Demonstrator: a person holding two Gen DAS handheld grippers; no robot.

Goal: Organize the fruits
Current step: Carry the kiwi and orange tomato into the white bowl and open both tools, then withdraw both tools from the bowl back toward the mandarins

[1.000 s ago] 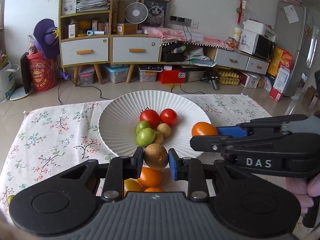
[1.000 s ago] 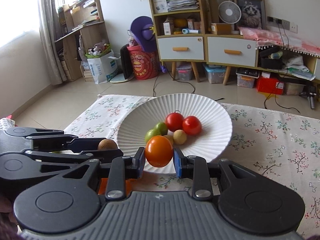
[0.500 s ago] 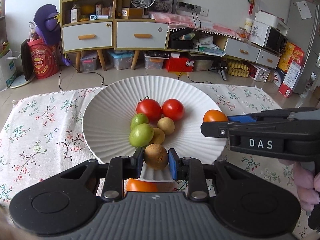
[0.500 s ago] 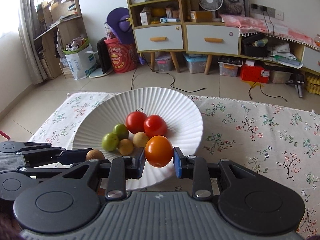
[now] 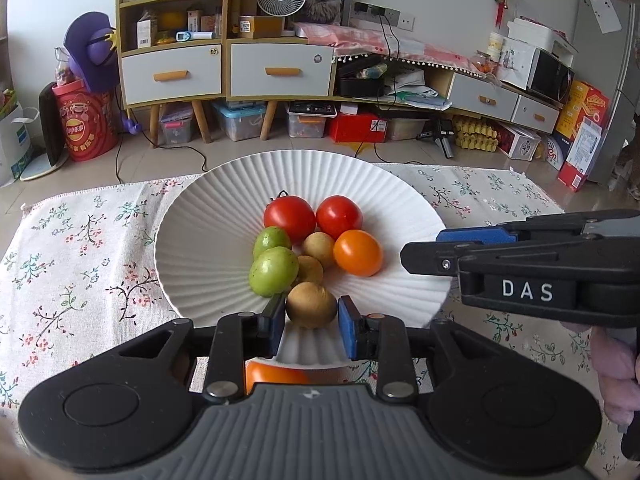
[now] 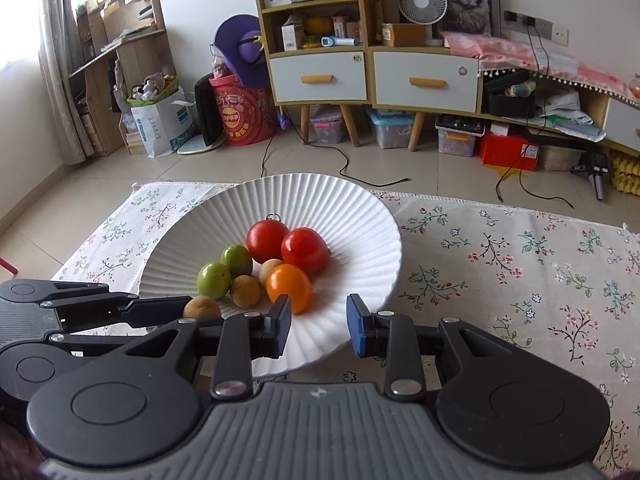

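Currently your left gripper [image 5: 311, 314] clasps a round brown kiwi-like fruit [image 5: 311, 305] at lower centre of the left view, over the near rim of the white ribbed plate [image 5: 208, 240]. Your right gripper [image 6: 319, 326] gapes empty just behind the orange tomato [image 6: 289, 287] lying mid-plate. Beneath: floral tablecloth [image 6: 520, 264].

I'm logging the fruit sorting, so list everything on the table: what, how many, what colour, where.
plate: 1, white, on the floral cloth
red tomatoes: 2, plate's far side
orange tomato: 1, right of the pile
green fruits: 2, left of the pile
tan fruits: 2 in the pile, plus brown fruit between the left fingers
tablecloth: 1, floral
left gripper: around the brown fruit
right gripper: open, empty
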